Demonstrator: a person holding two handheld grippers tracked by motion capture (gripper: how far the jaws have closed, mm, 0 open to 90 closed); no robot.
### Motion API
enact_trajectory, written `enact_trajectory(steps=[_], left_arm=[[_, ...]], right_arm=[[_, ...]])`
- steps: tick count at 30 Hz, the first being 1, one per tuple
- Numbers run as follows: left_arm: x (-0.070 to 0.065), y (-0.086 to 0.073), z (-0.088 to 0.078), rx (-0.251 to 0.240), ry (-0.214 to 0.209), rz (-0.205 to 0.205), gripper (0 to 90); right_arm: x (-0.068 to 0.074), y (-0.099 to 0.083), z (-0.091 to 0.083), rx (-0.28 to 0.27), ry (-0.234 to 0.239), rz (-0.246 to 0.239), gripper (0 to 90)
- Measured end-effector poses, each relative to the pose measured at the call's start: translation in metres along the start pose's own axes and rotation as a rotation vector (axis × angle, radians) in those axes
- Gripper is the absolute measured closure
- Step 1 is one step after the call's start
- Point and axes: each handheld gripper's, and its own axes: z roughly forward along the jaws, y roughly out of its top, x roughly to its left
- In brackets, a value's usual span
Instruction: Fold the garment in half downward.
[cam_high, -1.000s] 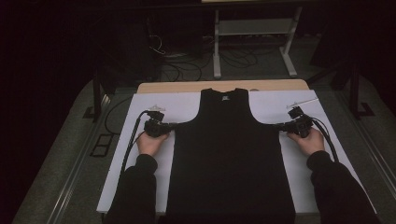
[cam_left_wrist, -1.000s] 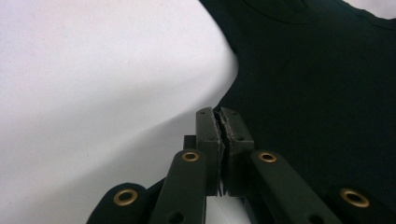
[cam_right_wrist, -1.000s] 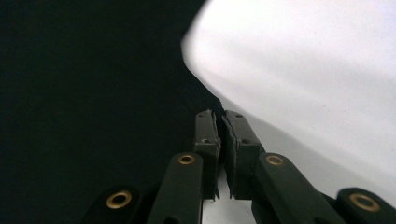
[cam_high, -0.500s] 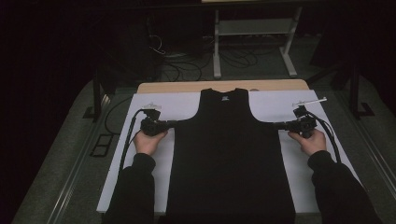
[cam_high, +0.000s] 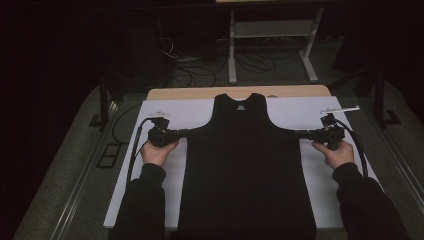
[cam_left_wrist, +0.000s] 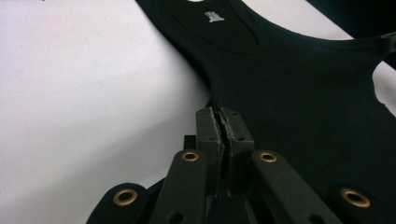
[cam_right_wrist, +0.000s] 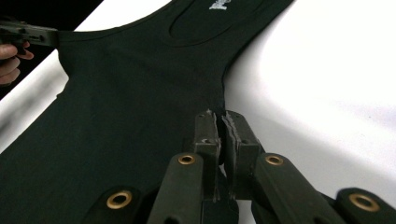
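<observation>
A black sleeveless top (cam_high: 245, 165) lies flat on a white sheet (cam_high: 190, 112), neck toward the far edge. My left gripper (cam_high: 186, 132) is shut on the top's left underarm corner, and my right gripper (cam_high: 300, 134) is shut on the right one. In the left gripper view the jaws (cam_left_wrist: 220, 116) pinch the edge of the dark fabric (cam_left_wrist: 303, 102), with the other gripper (cam_left_wrist: 387, 42) holding the far corner. The right gripper view shows its jaws (cam_right_wrist: 220, 119) closed on the cloth (cam_right_wrist: 130, 102), which is drawn to a point at the left gripper (cam_right_wrist: 32, 35).
The white sheet covers a wooden table (cam_high: 200, 93) whose far edge shows. Beyond it stand a metal frame (cam_high: 270, 50) and loose cables (cam_high: 200, 70) on the floor. Bare white sheet lies on both sides of the top.
Both hands have risen a little with the top's underarm corners, and the right hand has shifted slightly outward. Both grippers stay shut on the fabric.
</observation>
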Motion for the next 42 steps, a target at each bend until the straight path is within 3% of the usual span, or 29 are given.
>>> enact_trajectory(steps=[7,20,28,42], left_arm=[[0.003,-0.005,-0.011,-0.014,-0.016,-0.029,86.2],[0.001,-0.011,-0.021,-0.021,-0.012,-0.031,86.2],[-0.004,-0.019,-0.03,-0.018,-0.007,-0.034,86.2],[-0.014,-0.029,-0.042,-0.017,-0.025,-0.036,86.1]], right_arm=[[0.003,-0.003,-0.009,-0.031,-0.001,-0.003,83.0],[0.003,-0.01,-0.021,-0.06,-0.028,0.005,83.2],[0.008,-0.017,-0.027,-0.067,-0.042,0.018,83.2],[0.017,-0.029,-0.037,-0.069,-0.023,0.018,83.2]])
